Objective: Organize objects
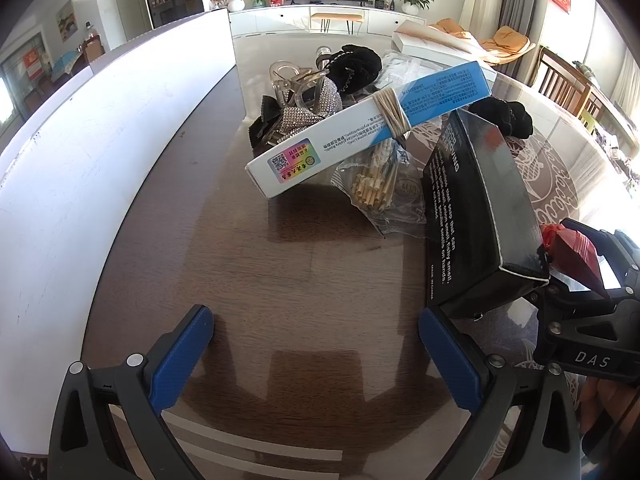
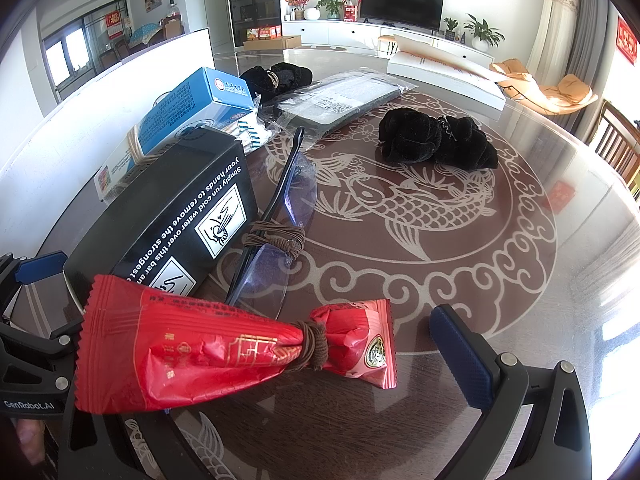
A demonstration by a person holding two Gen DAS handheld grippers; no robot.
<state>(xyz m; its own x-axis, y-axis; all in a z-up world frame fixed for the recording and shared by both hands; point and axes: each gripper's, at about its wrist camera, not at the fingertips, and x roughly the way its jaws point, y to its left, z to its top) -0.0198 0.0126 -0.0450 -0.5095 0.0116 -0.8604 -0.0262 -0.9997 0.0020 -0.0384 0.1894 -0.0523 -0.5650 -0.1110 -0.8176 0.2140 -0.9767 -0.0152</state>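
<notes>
Packet (image 2: 224,348) first: where is it lying?
It is lying crosswise right in front of the right tool (image 2: 272,320), a red wrapper with a brown tie cinching it near one end. Its wide end is covering that tool's left finger; its narrow end is stopping short of the right finger (image 2: 460,352).
So the right tool is not clamping it?
No, its jaws are standing wide, and nothing is being pinched. Whether the packet is resting on the bench (image 2: 500,280) or on the hidden finger, I cannot tell.
And the left tool (image 1: 316,320)?
It is hovering over bare dark wood, jaws wide and holding nothing. A black box (image 1: 476,208) is sitting just beside its right finger (image 1: 448,360).
What is lying around the packet?
Glasses (image 2: 276,216) are lying just behind it, with a brown tie wrapping their middle, and they are leaning against the black box.
Further back?
A blue box (image 1: 360,120) with a rubber band round it is resting tilted on the pile, its far end reaching over the black box. A bag of sticks (image 1: 376,188) is sitting under it, and a sparkly clip (image 1: 308,116) is lying behind.
Anything standing apart?
A black scrunchie (image 2: 436,140) is sitting alone on the fish pattern, well apart from the packet. A white panel (image 1: 100,140) is running along the bench's left side.
</notes>
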